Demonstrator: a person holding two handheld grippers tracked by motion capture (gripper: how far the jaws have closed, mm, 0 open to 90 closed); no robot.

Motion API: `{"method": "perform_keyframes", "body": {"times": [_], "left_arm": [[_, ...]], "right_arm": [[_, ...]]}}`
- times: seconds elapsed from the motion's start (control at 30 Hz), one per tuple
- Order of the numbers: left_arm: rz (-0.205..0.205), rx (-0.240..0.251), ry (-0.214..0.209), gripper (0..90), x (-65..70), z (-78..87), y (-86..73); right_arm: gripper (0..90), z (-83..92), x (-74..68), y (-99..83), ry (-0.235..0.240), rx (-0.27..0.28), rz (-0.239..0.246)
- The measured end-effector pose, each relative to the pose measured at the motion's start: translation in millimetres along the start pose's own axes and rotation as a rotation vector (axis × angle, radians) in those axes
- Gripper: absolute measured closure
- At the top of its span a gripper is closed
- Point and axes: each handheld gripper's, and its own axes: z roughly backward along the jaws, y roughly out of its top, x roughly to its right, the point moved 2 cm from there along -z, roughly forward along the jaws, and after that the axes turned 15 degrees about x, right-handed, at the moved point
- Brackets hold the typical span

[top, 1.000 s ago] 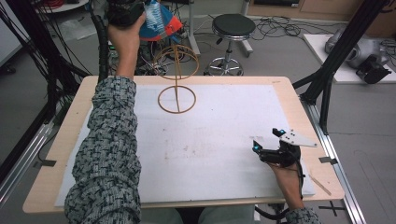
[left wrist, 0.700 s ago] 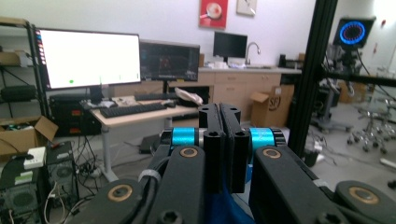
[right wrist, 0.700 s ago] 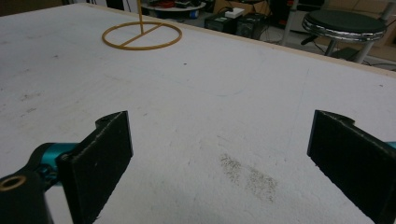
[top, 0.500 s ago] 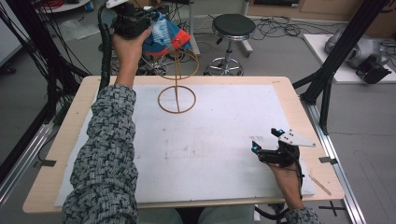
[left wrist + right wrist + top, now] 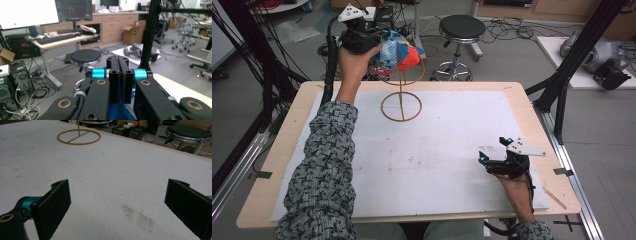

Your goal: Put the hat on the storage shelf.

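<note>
A wooden stand rises at the far middle of the white mat, its base ring (image 5: pixel 401 106) (image 5: pixel 79 137) flat on the mat and a thin post carrying a top ring (image 5: pixel 416 79). My left gripper (image 5: pixel 379 47) (image 5: pixel 119 61) is held high beyond the table's far edge, jaws pressed together, shut on a crinkly blue and red bag (image 5: pixel 399 54) (image 5: pixel 120 113) that hangs just above the top ring. My right gripper (image 5: pixel 494 150) (image 5: pixel 120 205) rests low over the mat's near right, jaws wide open, nothing between them.
The wooden table (image 5: pixel 532 107) carries a white mat (image 5: pixel 447 145). A black round stool (image 5: pixel 462 27) stands behind the far edge. Black frame posts (image 5: pixel 562 85) rise at the right and left. Cables and boxes crowd the floor at the back left.
My left gripper has come down with the bag, toward the stand's top ring. The right gripper has stayed where it was.
</note>
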Motion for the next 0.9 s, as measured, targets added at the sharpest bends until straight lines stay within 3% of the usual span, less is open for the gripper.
{"method": "perform_keyframes", "body": {"times": [0.27, 0.63, 0.9], "left_arm": [[-0.013, -0.031, -0.028, 87.9, 12.0, -5.0, -14.8], [-0.024, -0.033, -0.053, 87.9, 20.3, -2.4, -26.7], [-0.001, -0.024, -0.066, 87.9, 30.1, -4.0, -32.2]], "right_arm": [[5.6, -1.7, -0.6, -0.3, 0.004, -0.002, 0.004], [5.7, -3.9, -2.0, -0.7, 0.012, -0.007, 0.004], [5.7, -4.5, -2.4, -0.9, 0.016, -0.014, 0.011]]}}
